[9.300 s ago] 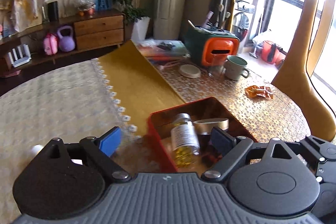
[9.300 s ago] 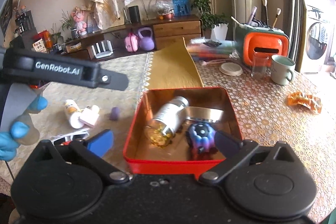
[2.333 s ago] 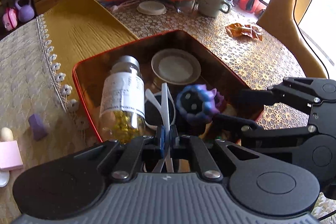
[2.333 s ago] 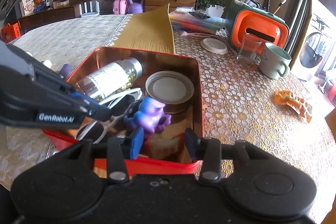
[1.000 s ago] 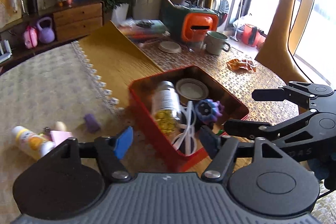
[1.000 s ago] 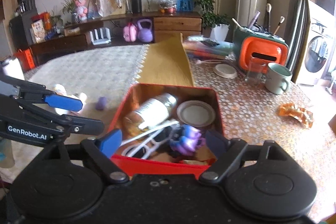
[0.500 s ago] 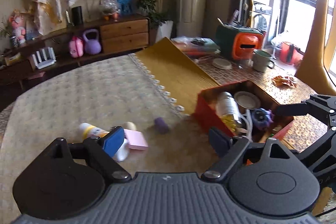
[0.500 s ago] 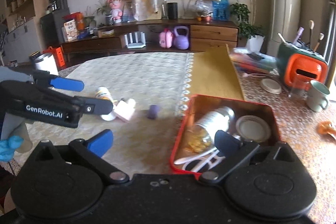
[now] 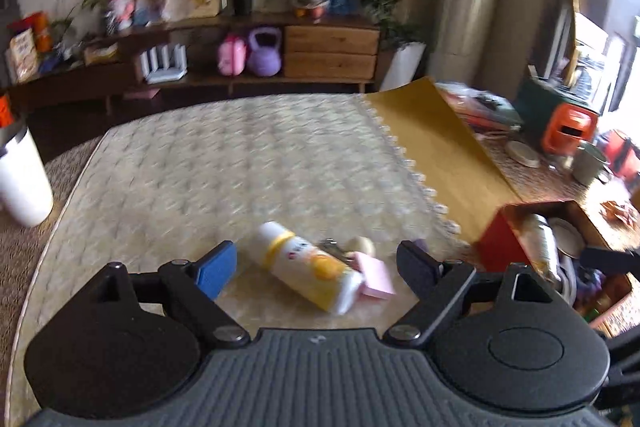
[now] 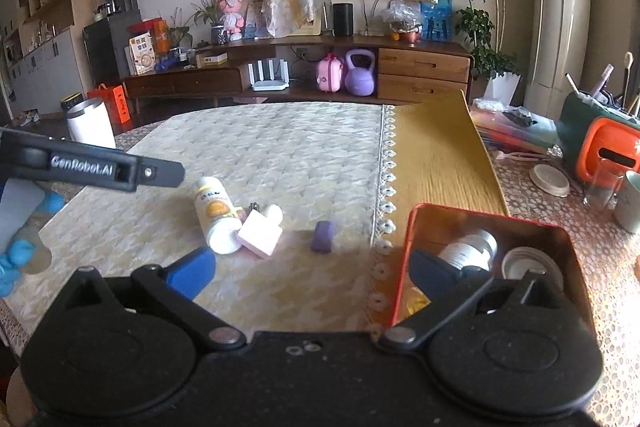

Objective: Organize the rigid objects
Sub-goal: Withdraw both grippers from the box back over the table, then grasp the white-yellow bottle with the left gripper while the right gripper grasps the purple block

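Note:
A white-and-yellow bottle (image 9: pixel 308 266) lies on the cream tablecloth, seen also in the right wrist view (image 10: pixel 216 213). A pink block (image 9: pixel 375 279) (image 10: pixel 260 235) touches its cap end, with a small cream piece (image 9: pixel 361 245) behind. A purple block (image 10: pixel 323 235) lies apart to the right. The red tin (image 10: pixel 408 251) (image 9: pixel 496 239) holds a pill bottle (image 10: pixel 468 249), a round lid (image 10: pixel 528 267) and other items. My left gripper (image 9: pixel 316 265) is open, its fingers either side of the bottle. My right gripper (image 10: pixel 310 271) is open and empty above the cloth, left of the tin.
A yellow mat (image 10: pixel 432 163) lies behind the tin. An orange-and-green holder (image 10: pixel 596 143), a glass (image 10: pixel 600 187), a mug (image 10: pixel 630 203) and a white lid (image 10: pixel 552 179) stand at the right. A white bin (image 10: pixel 90 125) stands on the floor left of the table.
Both grippers have swung left, away from the tin. The left gripper now faces the white-and-yellow bottle and pink block. Both stay open.

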`<state>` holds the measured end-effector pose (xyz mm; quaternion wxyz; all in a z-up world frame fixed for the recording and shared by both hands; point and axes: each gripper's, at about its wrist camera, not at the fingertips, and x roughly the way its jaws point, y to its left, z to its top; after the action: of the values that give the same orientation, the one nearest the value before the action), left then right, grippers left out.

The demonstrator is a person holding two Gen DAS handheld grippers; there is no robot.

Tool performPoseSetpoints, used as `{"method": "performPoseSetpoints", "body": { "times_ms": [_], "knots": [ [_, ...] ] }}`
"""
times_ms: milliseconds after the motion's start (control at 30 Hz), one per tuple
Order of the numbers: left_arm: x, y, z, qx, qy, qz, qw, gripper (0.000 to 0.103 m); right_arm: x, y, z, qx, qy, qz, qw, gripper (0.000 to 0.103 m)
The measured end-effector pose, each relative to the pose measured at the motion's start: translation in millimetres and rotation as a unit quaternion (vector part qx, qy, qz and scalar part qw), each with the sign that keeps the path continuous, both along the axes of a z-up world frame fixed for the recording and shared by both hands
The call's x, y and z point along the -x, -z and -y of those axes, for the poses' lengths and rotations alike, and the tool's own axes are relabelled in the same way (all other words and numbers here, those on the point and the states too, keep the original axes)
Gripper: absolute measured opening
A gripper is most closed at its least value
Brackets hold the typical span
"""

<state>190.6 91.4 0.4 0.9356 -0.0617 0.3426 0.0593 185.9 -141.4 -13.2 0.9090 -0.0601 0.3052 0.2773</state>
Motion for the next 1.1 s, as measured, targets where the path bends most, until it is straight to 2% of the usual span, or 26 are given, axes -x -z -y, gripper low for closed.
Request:
{"method": "performPoseSetpoints", "body": {
  "times_ms": [167,433,633,733,900,1100],
  "knots": [
    [-27,12,-19,0.015,-0.032,-0.048,0.9982,0.087,-13,10,-18,0.020,-0.007,0.003,1.000,0.103],
    [-58,38,-32,0.055,-0.058,-0.091,0.9926,0.087,-38,28,-40,0.047,-0.008,0.001,0.999,0.103],
    [-81,52,-26,0.052,-0.073,-0.107,0.9902,0.087,-62,41,-50,0.045,0.009,-0.020,0.999,0.095],
    [-87,60,-24,0.054,-0.086,-0.114,0.9883,0.087,-75,48,-52,0.045,0.023,-0.040,0.998,0.088],
    [-92,73,-23,0.057,-0.106,-0.127,0.9845,0.087,-85,58,-60,0.059,0.028,-0.045,0.997,0.081],
    [-95,80,-20,0.061,-0.109,-0.133,0.9833,0.087,-94,67,-71,0.066,0.027,-0.053,0.996,0.073]
  ]
}}
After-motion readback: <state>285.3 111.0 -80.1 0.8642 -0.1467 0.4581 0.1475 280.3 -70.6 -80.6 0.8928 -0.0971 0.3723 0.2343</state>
